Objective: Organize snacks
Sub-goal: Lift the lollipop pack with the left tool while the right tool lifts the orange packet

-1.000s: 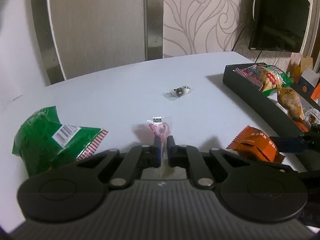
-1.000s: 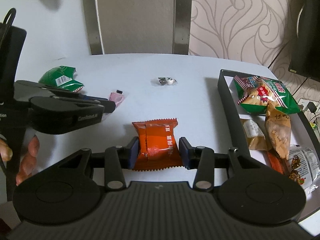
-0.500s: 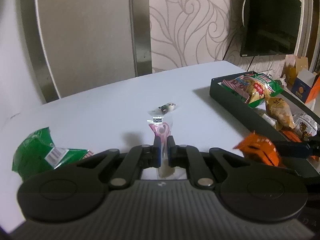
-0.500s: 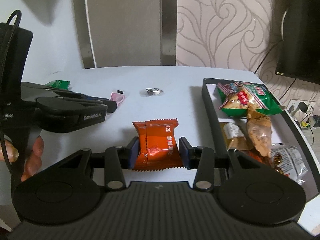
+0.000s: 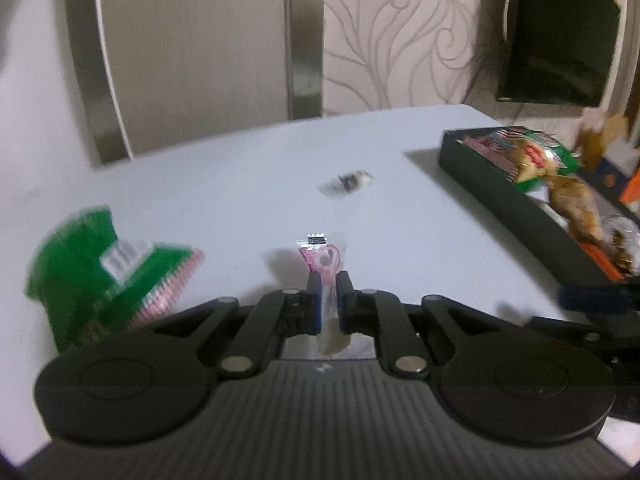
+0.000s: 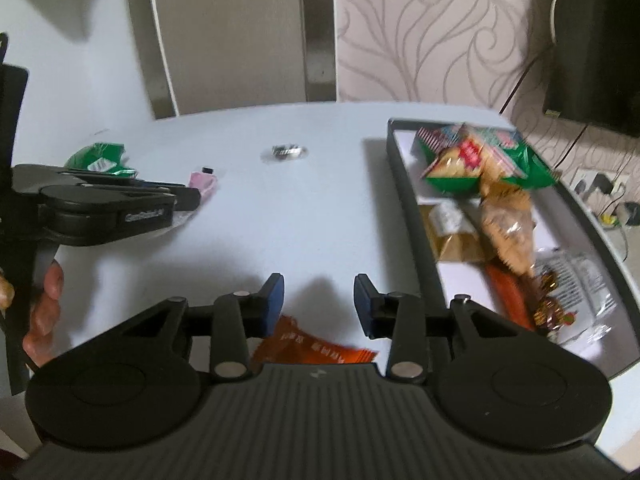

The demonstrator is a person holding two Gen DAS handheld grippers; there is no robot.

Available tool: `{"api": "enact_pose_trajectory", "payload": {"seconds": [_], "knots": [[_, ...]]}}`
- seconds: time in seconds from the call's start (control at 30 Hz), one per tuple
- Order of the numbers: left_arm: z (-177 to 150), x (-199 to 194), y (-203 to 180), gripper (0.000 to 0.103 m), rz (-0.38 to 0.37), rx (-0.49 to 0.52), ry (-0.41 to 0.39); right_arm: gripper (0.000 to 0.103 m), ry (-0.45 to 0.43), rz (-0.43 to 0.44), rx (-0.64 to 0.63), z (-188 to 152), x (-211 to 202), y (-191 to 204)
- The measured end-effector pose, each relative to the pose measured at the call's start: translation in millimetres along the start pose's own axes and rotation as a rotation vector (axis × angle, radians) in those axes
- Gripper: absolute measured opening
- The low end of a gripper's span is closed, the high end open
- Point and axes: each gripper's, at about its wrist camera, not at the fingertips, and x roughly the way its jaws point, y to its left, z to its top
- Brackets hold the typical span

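Left gripper [image 5: 329, 294]: your fingers are pinched nearly together on the pink sachet [image 5: 322, 258], which sticks out ahead of them over the white table [image 5: 400, 240].
Right gripper [image 6: 319, 300]: your fingers stand apart with nothing between the pads.
Orange packet [image 6: 312, 350]: it sits low behind the right fingers, against the gripper body; whether anything grips it you cannot tell.
Black tray [image 6: 404, 184]: on the right, holding several snack bags.
Green bag [image 5: 100, 264]: on the table, left.
Small wrapped candy [image 5: 352, 180]: mid-table, alone.
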Motion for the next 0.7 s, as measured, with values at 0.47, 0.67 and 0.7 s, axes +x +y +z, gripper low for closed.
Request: {"api": "enact_pose_trajectory", "payload": {"seconds": [0.47,0.67,0.7], "knots": [[-14.3,9.7,8.9,0.036,0.043,0.043,0.017,0.087,0.089,0.015,-0.106,-25.0,12.8,11.2],[-17.1,7.7,5.5,0.02,0.019,0.063,0.007,0.067,0.087,0.036,-0.13,-22.4,13.0,9.7],[-17.5,7.2,4.4,0.02,0.013,0.064,0.005,0.065,0.085,0.031,-0.134,-22.9,12.1,9.8]]}}
